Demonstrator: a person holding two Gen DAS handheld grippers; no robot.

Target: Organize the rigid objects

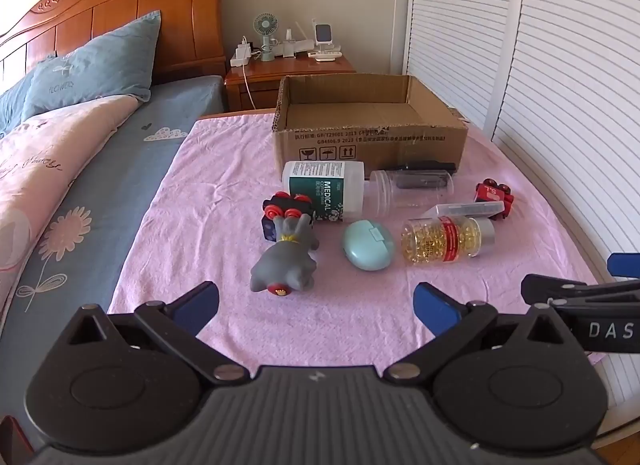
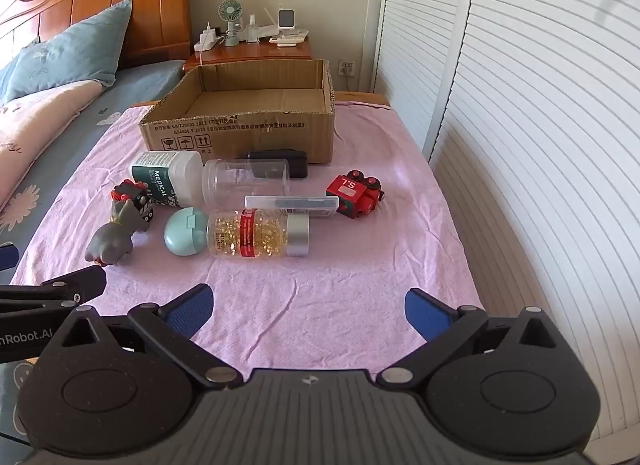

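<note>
While the cardboard box (image 2: 240,133) is seen empty, nothing is judged sorted: every object, including the capsule bottle (image 2: 258,234) and grey toy (image 1: 286,261), is left on the pink cloth (image 2: 320,297). Left gripper (image 1: 316,301) and right gripper (image 2: 308,305) are held wide open, unloaded.

Pink cloth (image 2: 320,297), brown box (image 2: 240,133), grey toy dog (image 1: 286,261), mint case (image 1: 368,251).

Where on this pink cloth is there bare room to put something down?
Free: the near strip between both open grippers, left gripper and right gripper, and the capsule bottle; also right of the red toy train. Crowded: before the cardboard box.
</note>
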